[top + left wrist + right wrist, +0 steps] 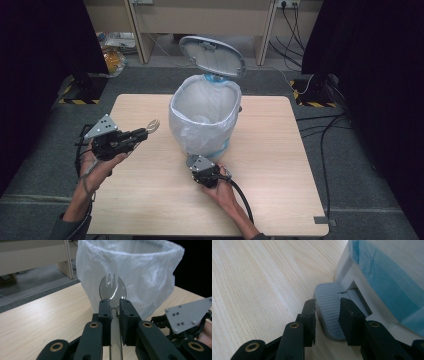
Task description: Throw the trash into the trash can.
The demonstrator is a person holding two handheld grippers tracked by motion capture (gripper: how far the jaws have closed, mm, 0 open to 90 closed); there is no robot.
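My left hand-held gripper (114,305) was clamped tight on the handle of a clear plastic spork (113,290) — held above the surface (150,200), just left of the bin (205,117), tines pointing toward its white bag. My right hand-held gripper (327,315) sat low at the bin's base, its jaws closed around the grey pedal (329,305) — lid (212,55) standing open.
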